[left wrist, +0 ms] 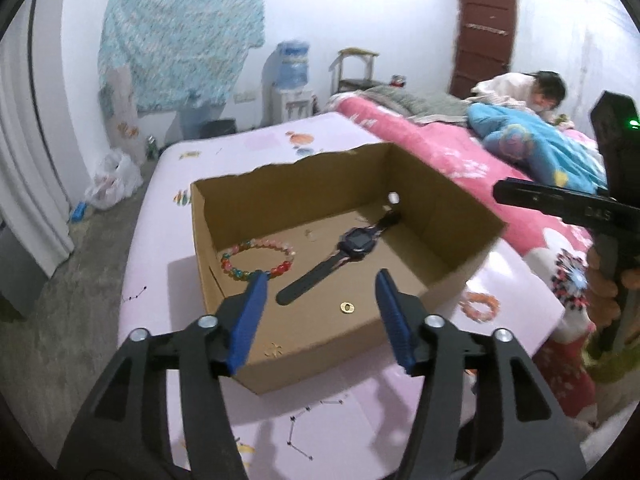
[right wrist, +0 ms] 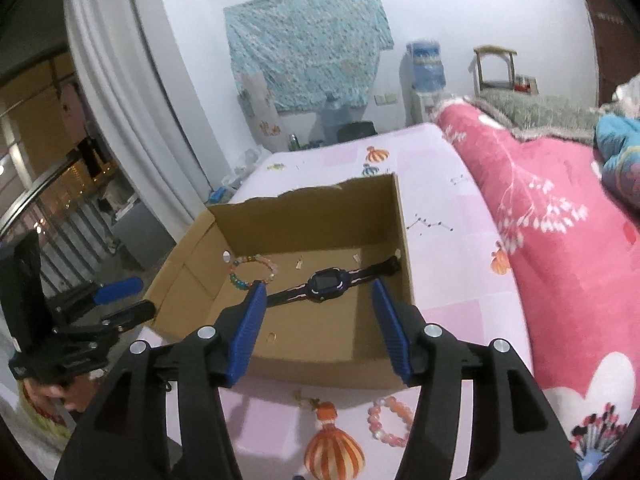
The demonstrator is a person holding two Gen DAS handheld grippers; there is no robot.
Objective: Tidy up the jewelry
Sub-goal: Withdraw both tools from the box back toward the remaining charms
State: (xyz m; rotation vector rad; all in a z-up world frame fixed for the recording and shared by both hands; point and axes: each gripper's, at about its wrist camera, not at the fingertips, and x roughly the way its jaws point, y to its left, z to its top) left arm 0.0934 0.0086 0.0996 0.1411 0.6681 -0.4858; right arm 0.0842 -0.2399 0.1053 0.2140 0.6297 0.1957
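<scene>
Both tongs, left tongs (left wrist: 320, 280) and right tongs (right wrist: 318, 292), stand spread and empty. The pink bracelet (right wrist: 390, 418) lies outside the box (right wrist: 320, 364), nearest the right tongs.

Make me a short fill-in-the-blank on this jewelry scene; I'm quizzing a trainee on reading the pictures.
1. The watch lies inside the cardboard ____.
2. The multicoloured bead bracelet lies ____ the box.
3. The pink bracelet lies ____ the box, on the sheet.
4. Both the left gripper and the right gripper hold ____.

Missing: box; inside; outside; nothing
</scene>
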